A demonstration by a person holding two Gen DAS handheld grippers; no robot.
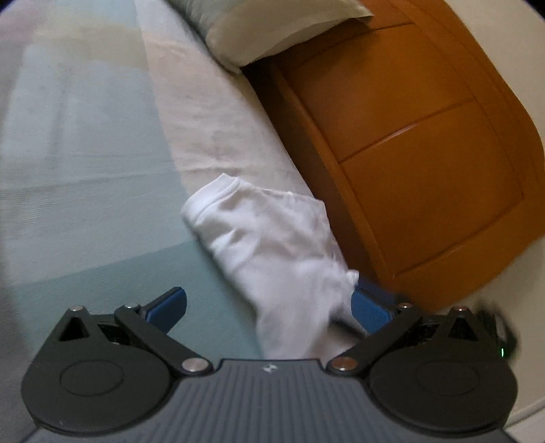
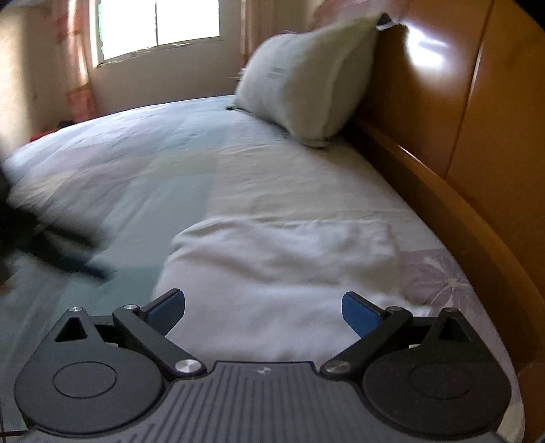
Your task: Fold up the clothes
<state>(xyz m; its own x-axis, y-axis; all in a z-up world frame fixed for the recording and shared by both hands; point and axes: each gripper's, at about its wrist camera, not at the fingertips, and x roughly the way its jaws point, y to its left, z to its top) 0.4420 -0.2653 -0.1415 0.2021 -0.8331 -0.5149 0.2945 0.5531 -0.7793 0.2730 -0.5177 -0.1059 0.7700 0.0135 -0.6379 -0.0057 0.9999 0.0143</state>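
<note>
White garment (image 1: 269, 245) is lying bunched in a compact bundle on the bed (image 1: 85, 170) near the headboard (image 1: 408, 136). Left claw (image 1: 269, 306) and right claw (image 2: 264, 308) are both spread wide, nothing gripped, probably so cloth can be caught.

Home bedroom: bed (image 2: 272, 177), pillow (image 2: 306, 78), wooden headboard (image 2: 442, 102), curtained window (image 2: 160, 27).

One white garment (image 1: 272, 245); one pillow (image 2: 306, 78)
</note>
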